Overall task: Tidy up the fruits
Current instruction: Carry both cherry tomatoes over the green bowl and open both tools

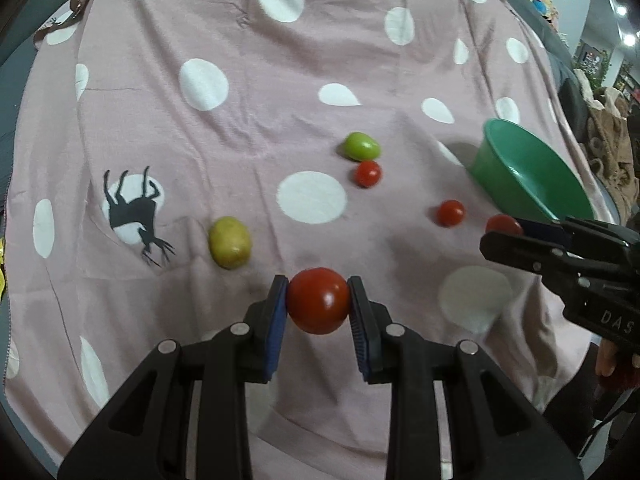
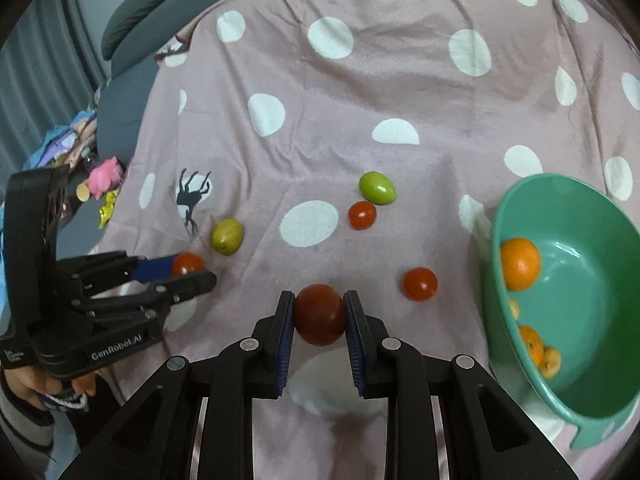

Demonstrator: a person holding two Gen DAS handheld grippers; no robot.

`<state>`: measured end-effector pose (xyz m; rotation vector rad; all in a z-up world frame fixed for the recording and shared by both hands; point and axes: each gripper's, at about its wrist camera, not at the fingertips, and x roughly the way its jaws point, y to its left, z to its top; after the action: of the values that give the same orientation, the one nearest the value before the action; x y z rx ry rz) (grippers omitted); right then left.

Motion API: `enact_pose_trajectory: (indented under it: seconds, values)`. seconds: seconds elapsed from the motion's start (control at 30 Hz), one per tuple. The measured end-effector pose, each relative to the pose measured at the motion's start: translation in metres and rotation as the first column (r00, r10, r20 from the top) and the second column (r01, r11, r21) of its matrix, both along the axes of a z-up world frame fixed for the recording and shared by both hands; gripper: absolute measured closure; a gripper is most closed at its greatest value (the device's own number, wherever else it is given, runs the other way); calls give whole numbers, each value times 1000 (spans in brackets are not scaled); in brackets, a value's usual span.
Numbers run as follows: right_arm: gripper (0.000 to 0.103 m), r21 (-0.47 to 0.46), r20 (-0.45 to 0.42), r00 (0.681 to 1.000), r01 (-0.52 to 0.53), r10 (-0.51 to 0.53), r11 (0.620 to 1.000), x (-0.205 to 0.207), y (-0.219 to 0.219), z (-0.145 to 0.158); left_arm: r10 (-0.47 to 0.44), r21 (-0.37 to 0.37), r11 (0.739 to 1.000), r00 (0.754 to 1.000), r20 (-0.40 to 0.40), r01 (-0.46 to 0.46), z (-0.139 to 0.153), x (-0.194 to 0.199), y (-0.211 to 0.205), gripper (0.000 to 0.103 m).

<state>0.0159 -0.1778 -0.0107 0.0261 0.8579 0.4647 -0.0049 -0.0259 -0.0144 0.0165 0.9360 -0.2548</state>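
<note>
Pink white-dotted cloth [image 2: 360, 92], red tomatoes [image 2: 420, 284], green bowl [image 2: 568, 312], orange citrus [image 2: 520, 263]

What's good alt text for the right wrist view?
The right gripper grips a dark red tomato between its fingers above a pink polka-dot cloth. A green bowl holding oranges sits at right; loose fruit lies ahead, and the left gripper holds another tomato.

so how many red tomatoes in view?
4. One in the left tool, one in the right tool, two loose tomatoes on the cloth: below the green fruit and near the bowl.
</note>
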Motion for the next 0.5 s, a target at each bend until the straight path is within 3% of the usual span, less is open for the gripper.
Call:
enact_pose_trajectory:
  seconds: [0.5]
  values:
    - [77, 49, 67, 987, 143, -146, 989, -23, -66, 18, -156, 18, 988, 987, 45, 155, 21, 9, -72, 74]
